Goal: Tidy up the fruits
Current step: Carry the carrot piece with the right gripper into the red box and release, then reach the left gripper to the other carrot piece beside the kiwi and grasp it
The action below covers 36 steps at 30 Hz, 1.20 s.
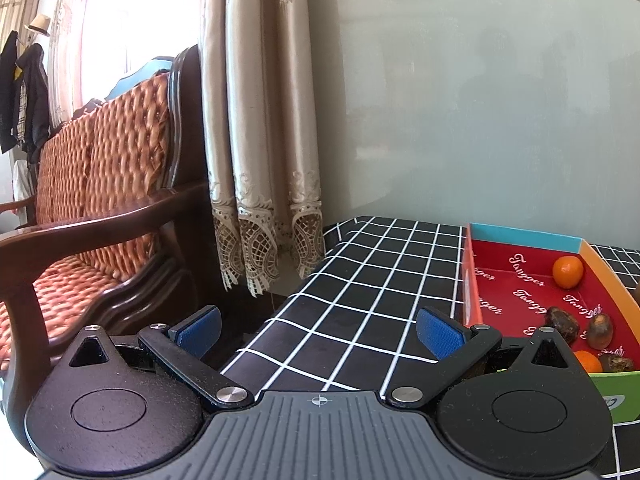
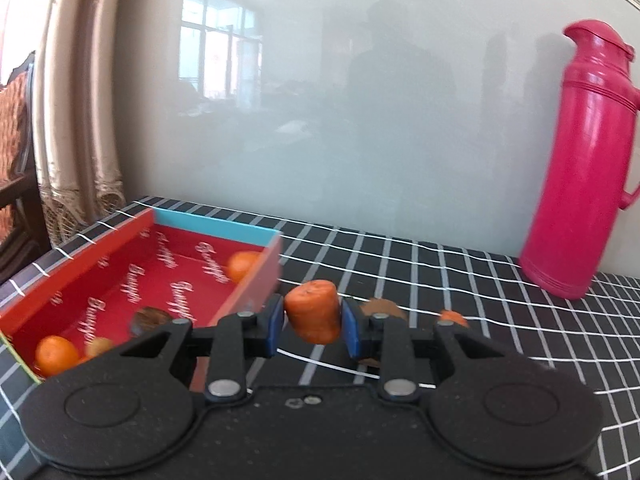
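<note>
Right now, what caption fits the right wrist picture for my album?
Right gripper holds an orange chunk beside the red box.

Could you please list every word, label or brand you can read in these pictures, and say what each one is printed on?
"Tangger": white script repeated across the red floor of the box, clearest in the left wrist view.
The same script in the right wrist view is blurred and only partly readable.
A logo on the box's green outer wall is cut off, unreadable.
The pink thermos shows no lettering.
</note>
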Motion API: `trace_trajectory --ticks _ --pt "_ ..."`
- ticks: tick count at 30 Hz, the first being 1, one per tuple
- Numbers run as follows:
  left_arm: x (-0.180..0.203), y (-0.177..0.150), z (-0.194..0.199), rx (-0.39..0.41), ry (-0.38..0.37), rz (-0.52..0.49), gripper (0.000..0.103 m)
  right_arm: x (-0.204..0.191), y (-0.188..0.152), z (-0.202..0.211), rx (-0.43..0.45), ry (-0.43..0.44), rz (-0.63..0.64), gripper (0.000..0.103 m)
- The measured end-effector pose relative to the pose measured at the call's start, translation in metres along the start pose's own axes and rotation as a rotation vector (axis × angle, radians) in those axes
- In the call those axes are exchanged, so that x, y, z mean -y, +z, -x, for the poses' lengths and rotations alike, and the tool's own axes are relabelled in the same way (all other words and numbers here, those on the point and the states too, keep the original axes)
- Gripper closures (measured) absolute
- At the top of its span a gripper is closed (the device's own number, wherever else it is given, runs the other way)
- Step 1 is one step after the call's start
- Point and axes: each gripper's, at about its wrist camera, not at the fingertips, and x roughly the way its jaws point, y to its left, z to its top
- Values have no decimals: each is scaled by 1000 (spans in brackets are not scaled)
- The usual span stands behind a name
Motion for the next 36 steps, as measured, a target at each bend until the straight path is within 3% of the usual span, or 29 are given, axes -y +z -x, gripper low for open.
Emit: trace_trajectory --ticks 12,19,22,24,28,36 --pt "-33 -5 -8 -25 57 19 0 -63 2 -3 6 115 58 73" --pt "-42 -6 -9 -29 61 25 0 -91 -9 -8 -34 158 113 71" --pt "-41 -6 -9 -30 57 29 0 -95 -13 -3 -7 129 133 48" --pt "-40 -5 -8 -27 50 31 0 -92 -11 6 54 101 132 22" --pt "-32 -3 -6 -20 29 30 0 -72 -5 18 126 61 95 20" --pt "2 2 4 1 -30 -1 0 9 -2 23 108 -64 -107 14"
